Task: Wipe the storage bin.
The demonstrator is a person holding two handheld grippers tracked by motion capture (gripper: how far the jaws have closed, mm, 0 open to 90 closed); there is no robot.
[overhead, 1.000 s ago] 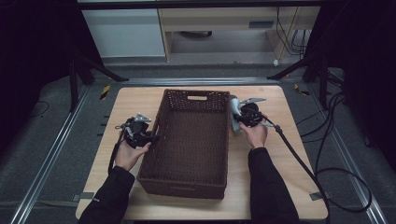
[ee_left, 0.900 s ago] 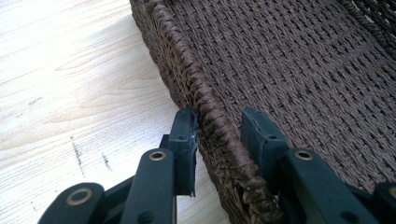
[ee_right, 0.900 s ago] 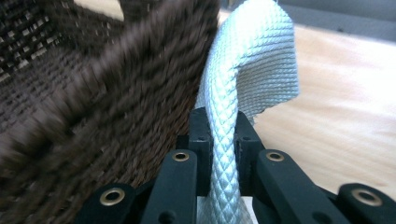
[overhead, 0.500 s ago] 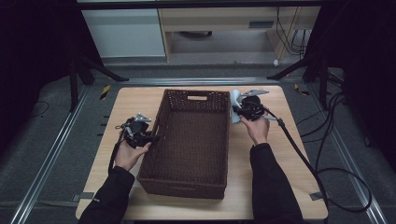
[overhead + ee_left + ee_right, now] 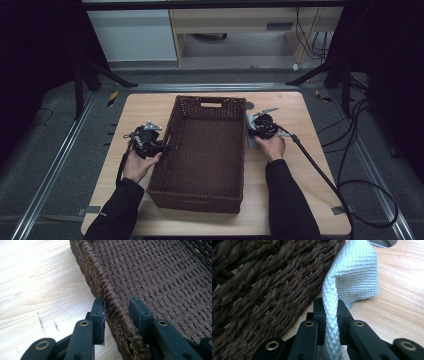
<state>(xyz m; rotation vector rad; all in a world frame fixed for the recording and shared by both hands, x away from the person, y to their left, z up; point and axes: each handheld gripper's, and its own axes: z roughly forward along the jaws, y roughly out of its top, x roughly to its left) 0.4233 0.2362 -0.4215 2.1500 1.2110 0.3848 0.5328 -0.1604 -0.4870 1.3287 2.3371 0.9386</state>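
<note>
A dark brown woven basket point(image 5: 205, 150) sits empty on the middle of the wooden table point(image 5: 300, 200). My left gripper point(image 5: 162, 147) straddles its left rim point(image 5: 110, 297), one pad outside and one inside, shut on it. My right gripper point(image 5: 252, 131) is just outside the basket's right wall point(image 5: 262, 285), shut on a fold of pale grey quilted cloth point(image 5: 359, 275). The cloth point(image 5: 251, 141) hangs against that wall and touches the tabletop.
A small grey metal piece point(image 5: 248, 106) lies on the table by the basket's far right corner. The right gripper's cable point(image 5: 310, 160) trails across the table's right side to the floor. Bare tabletop point(image 5: 37, 277) lies left of the basket.
My right gripper with the cloth first moved away toward the basket's far corner, then came back down along the right wall toward the person. The left gripper stayed put.
</note>
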